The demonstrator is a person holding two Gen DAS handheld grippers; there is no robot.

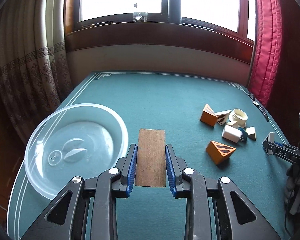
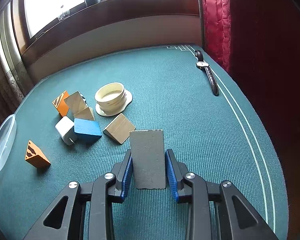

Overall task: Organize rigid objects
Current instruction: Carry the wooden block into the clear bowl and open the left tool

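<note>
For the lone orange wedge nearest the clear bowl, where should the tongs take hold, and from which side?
Grip the orange wedge across its two flat triangular ends, one of them the striped face, coming from above. Those ends look parallel, so the pads would likely seat flat, whereas the sloped faces would probably let it slip. It stands apart from the cluster by the white charger, leaving room on both sides.

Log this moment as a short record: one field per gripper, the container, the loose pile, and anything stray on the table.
left gripper: shut on brown wooden block
right gripper: shut on grey block
clear bowl: on the green table, left side, holds no blocks
pile: orange wedges, blue block, white charger, cream ring, plain wooden wedges
stray: wristwatch near the table's right edge
</note>
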